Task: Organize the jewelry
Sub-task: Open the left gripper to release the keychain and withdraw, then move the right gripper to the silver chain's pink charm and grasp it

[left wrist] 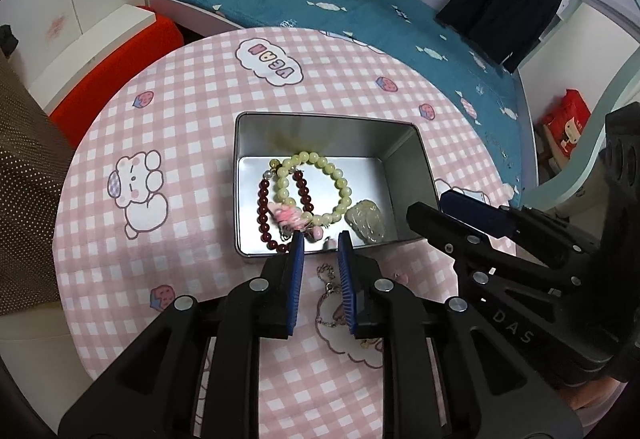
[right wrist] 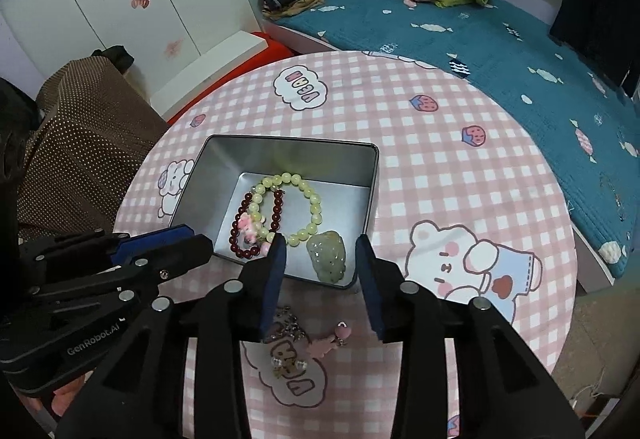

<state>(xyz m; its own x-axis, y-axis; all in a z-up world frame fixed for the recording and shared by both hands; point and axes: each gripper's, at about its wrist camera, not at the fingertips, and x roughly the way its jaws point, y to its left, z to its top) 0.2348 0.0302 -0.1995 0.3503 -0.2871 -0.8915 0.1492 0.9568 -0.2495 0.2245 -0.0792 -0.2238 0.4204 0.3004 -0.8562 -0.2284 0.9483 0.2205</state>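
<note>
**Both hand-held grippers poised at the near rim of the jewelry tin**

The round desk (right wrist: 440,175), under a pink checked cloth, lies bare on its far half and to the right of the tin; its far edge runs close along the teal bed (right wrist: 500,39), and a brown dotted fabric (right wrist: 80,143) borders its left side.

The silver metal tin (left wrist: 316,127) stands open near the middle of the desk, its tall walls fencing the jewelry on all sides. The left hand-held gripper (left wrist: 320,245) hangs over the tin's near rim with its blue pads slightly apart and nothing between them. The right hand-held gripper (right wrist: 320,251) is at the same rim, just beside the left one, its jaws clearly apart and empty.

Inside the tin, a pale yellow-green bead bracelet (left wrist: 320,183) overlaps a dark red bead bracelet (left wrist: 266,207), with a pink charm (left wrist: 286,217) lying on them. A pale green carved pendant (right wrist: 326,255) rests in the near right corner.

Outside, on the cloth just in front of the tin, lie a thin silver chain (left wrist: 328,279) and a small pink charm piece (right wrist: 328,345).
</note>
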